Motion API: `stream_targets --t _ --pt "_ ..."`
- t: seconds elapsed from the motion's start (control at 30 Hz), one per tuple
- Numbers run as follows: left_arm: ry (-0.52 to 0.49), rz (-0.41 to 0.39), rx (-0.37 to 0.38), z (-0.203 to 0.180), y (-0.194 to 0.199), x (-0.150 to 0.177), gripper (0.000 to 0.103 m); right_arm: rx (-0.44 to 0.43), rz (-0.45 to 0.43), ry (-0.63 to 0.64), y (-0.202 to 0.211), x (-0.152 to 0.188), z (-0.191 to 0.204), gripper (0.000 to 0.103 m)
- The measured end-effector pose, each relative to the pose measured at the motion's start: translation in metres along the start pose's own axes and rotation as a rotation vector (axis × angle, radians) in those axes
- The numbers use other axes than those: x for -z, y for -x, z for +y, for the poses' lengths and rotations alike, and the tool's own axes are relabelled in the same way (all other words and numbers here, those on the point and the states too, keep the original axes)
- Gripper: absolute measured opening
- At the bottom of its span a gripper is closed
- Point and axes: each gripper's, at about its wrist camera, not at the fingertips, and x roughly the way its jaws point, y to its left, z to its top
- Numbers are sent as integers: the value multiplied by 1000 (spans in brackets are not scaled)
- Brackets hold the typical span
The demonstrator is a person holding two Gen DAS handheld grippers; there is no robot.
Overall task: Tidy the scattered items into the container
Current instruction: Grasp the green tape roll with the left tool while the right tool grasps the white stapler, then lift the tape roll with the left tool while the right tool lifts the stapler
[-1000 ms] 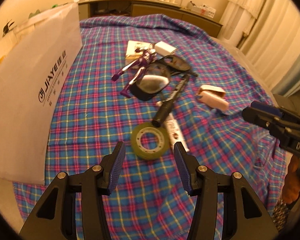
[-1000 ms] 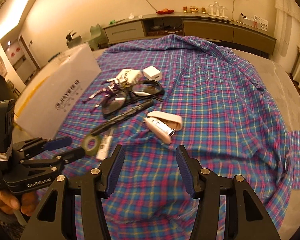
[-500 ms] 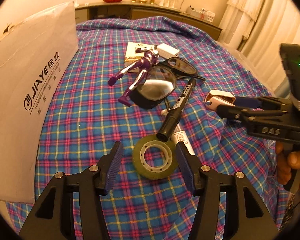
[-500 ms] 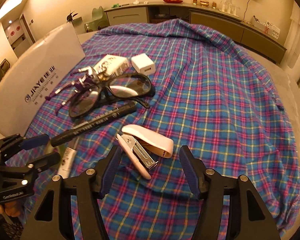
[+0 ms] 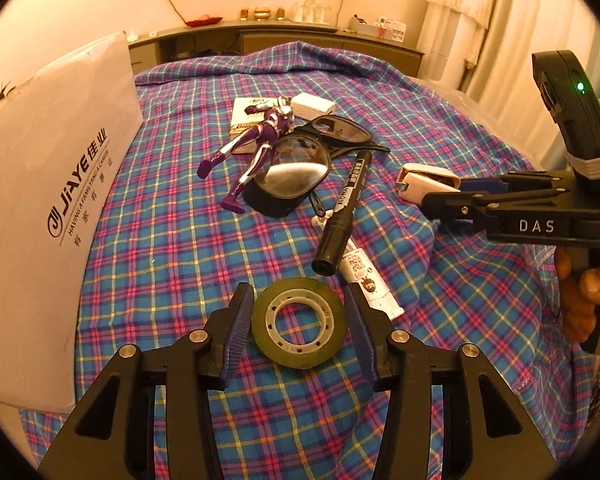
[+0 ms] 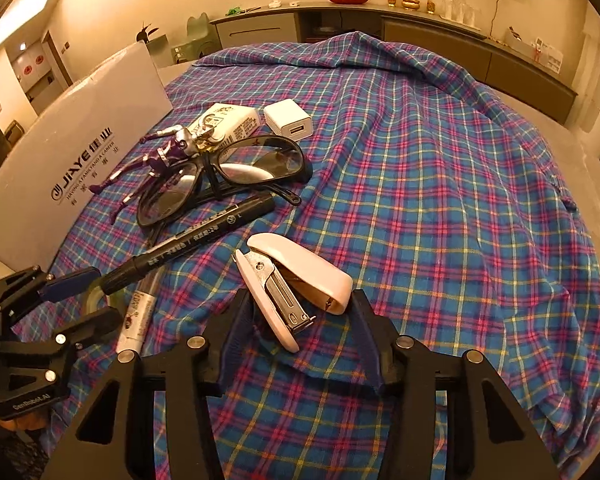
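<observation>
Claws point(image 5: 298, 320) point(image 6: 296, 312) now astride tape point(image 5: 298, 322), stapler point(image 6: 296, 284), closing.

Hidden, cropped and unreadable parts

The white box point(image 5: 56, 184) runs off the left edge in the left wrist view, so its top opening is unseen. The tube point(image 5: 364, 276) lies partly under the marker point(image 5: 342, 216), and its small print (a code patch and a tiny figure) is too fine to read. In the right wrist view the tape roll point(image 6: 100, 298) is mostly covered by the left gripper point(image 6: 82, 298). Shelf ornaments point(image 5: 262, 12) are too small to identify.
</observation>
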Motion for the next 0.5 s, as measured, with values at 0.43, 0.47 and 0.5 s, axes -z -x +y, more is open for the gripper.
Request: stream_targets --t 0.43,0.47,0.5 --pt "15 -35 -27 1 33 0 49 -60 -44 -10 27 8 15 47" --pt "13 -39 -29 1 36 0 49 -62 -49 -9 29 9 16 47" --pt "12 -41 -31 0 39 0 49 -66 -53 -9 31 9 17 46"
